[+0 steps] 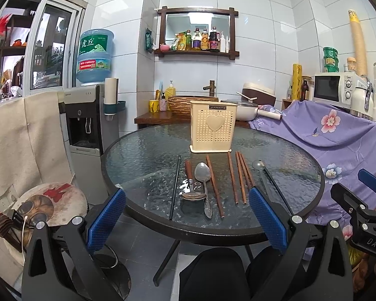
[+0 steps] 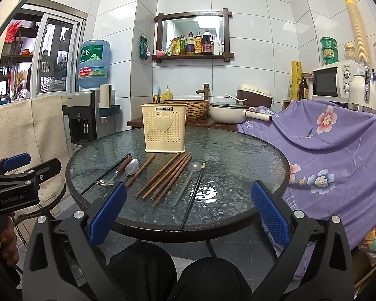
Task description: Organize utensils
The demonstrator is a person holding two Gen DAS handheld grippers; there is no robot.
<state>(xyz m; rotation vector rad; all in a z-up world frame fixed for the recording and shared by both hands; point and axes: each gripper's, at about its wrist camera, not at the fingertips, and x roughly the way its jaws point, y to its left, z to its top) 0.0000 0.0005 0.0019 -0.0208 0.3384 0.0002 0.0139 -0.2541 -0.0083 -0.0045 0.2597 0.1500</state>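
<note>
A round glass counter [image 1: 143, 150] stands in the middle of the small tiled kitchen, and both tools hang at its near edge, above the seated person's dark-trousered knees. The left gripper [image 1: 188, 220] has its jaws spread wide with nothing between the blue pads; the right gripper [image 2: 188, 215] is the same, splayed wide and empty. From the right wrist view, the left tool shows at the far left with a hand [image 2: 0, 245] wrapped round its handle.

At the far side of the counter stands a cream perforated utensil holder [image 1: 213, 130], upright, with a raised heart on its face. The utensils lie in a loose row on the glass just in front of it, all pointing roughly towards the holder. From left to right: a thin black chopstick [image 1: 175, 185], a wooden-handled spoon [image 1: 189, 183] with its bowl towards the near edge, and a metal spoon [image 1: 203, 180] lying the other way and overlapping it. Next come the brown wooden chopsticks [image 1: 240, 178], five I think, the leftmost apart from the rest and the right ones bunched close. Last is a translucent grey spoon [image 2: 188, 178] with a second black chopstick [image 2: 194, 193] beside it; whether the two touch is hard to tell.

Behind the counter are a water dispenser [image 1: 87, 120], a woven basin under a tap, and a purple flowered cloth [image 1: 338, 135] draped to the right.
</note>
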